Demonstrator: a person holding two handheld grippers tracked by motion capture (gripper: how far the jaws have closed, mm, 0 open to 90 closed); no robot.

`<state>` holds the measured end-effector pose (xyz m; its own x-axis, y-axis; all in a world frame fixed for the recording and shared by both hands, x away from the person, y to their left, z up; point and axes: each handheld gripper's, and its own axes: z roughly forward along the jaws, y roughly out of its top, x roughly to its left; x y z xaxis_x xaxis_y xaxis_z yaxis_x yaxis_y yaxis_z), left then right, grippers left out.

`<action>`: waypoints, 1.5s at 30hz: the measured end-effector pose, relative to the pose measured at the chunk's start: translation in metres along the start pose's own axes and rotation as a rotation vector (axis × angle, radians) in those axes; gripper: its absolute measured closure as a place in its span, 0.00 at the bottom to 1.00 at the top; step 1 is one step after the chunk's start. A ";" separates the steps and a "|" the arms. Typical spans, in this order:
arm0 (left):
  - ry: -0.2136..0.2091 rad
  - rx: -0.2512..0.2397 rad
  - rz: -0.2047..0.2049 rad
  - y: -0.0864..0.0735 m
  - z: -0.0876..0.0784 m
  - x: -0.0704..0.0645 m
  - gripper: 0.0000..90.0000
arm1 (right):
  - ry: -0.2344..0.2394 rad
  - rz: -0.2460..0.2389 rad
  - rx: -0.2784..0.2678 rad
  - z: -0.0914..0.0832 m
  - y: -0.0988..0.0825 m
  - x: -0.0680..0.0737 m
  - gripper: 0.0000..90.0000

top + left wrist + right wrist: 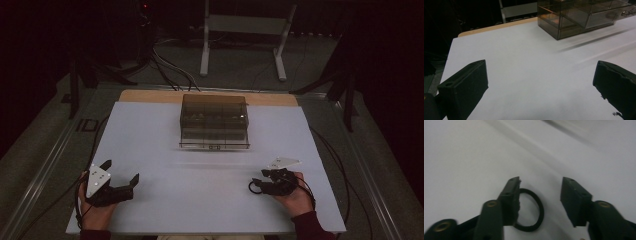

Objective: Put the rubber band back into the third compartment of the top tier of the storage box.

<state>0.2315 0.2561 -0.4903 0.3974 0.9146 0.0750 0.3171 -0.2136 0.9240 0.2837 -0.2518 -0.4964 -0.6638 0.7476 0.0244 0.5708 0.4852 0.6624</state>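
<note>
**Right jaws half apart over a black ring**

The right gripper (540, 192) stands low over the bench (150, 135), jaws released; the black ring (534, 216) lies flat at lower centre, touching the left jaw. Lower left, the left gripper (120, 172) gapes wide, grasping nothing. The smoked plastic organizer (214, 121) sits upper centre.

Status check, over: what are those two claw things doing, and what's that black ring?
Left gripper open, idle. Right gripper jaws part-closed around thin black rubber ring, right jaw clear of it. Nothing in the way.
</note>
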 end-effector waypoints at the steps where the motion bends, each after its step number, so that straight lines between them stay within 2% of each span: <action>1: -0.001 0.002 0.000 0.000 0.000 0.000 0.01 | 0.006 -0.008 0.007 0.001 0.000 0.000 0.62; 8: -0.004 0.004 0.001 0.000 0.001 0.000 0.01 | 0.015 -0.032 0.059 0.008 -0.003 0.001 0.75; 11: -0.004 0.004 0.001 0.000 0.001 0.000 0.01 | 0.008 -0.037 0.074 0.010 -0.003 0.001 0.76; 15: -0.005 0.005 0.002 0.000 0.001 0.000 0.01 | -0.001 -0.034 0.102 0.015 -0.004 0.001 0.84; 17: -0.006 0.005 0.003 0.000 0.001 -0.001 0.01 | -0.009 -0.033 0.102 0.015 -0.004 0.002 0.87; 20: -0.005 0.007 0.004 0.000 0.002 -0.001 0.01 | -0.016 -0.030 0.102 0.014 -0.005 0.001 0.97; 45: -0.002 0.007 0.009 0.000 0.001 -0.001 0.01 | -0.042 -0.023 0.045 -0.005 0.002 0.002 0.98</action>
<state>0.2320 0.2545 -0.4910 0.4021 0.9118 0.0828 0.3190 -0.2243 0.9208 0.2810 -0.2518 -0.4909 -0.6564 0.7540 -0.0228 0.5774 0.5217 0.6280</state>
